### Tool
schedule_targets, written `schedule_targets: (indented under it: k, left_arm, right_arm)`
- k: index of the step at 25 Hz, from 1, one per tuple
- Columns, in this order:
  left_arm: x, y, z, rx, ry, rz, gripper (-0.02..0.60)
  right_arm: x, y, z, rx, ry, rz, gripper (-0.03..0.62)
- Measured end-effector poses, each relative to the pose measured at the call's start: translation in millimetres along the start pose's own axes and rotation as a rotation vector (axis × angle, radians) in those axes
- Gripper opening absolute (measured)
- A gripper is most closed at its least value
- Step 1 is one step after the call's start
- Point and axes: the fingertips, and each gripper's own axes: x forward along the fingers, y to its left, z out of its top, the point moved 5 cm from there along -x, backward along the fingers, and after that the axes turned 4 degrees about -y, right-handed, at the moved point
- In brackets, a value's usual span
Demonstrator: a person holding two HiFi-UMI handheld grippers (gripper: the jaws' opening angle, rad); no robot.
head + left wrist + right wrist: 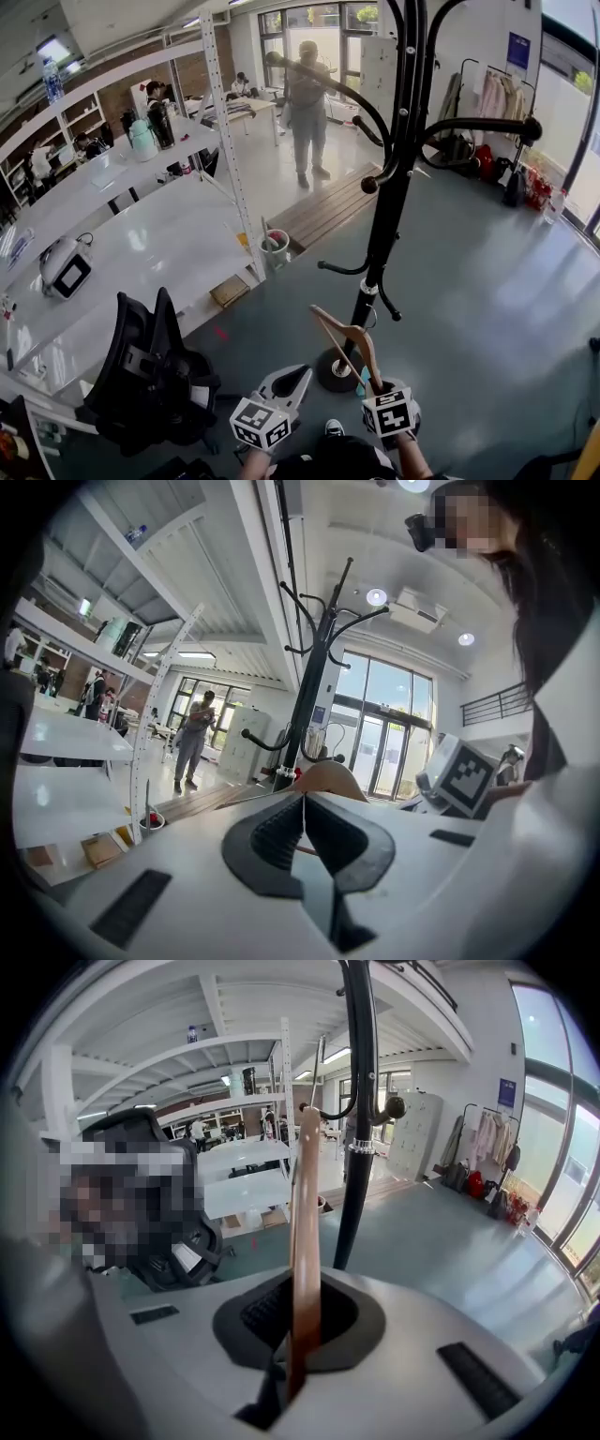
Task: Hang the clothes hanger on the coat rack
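My right gripper [379, 384] pinches the wooden clothes hanger [343, 337], pads pressed on the wood. My left gripper [296, 377] holds nothing, its pads pressed together. The hanger sits low beside the base of the black coat rack [389, 202], its long axis slanting up from my fingers. The rack's curved branches are well above it, so the lift is upward. My right hand is nearer the rack's pole. The hanger is slim, light brown and triangular.

Head view steeply down; gripper views close along jaws; coat rack [387, 216] common.
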Motion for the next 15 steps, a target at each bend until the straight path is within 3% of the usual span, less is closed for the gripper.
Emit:
schedule_targets:
  k: [8, 15]
  left_arm:
    - [40.9, 9.5, 6.8, 0.019, 0.030, -0.019, 0.006]
    - [54.7, 23.8, 5.5, 0.026, 0.053, 0.010, 0.006]
  right_arm:
    - [49.3, -30.6, 37.3, -0.012, 0.019, 0.043, 0.009]
    - [89.3, -41.7, 66.1, -0.036, 0.032, 0.074, 0.009]
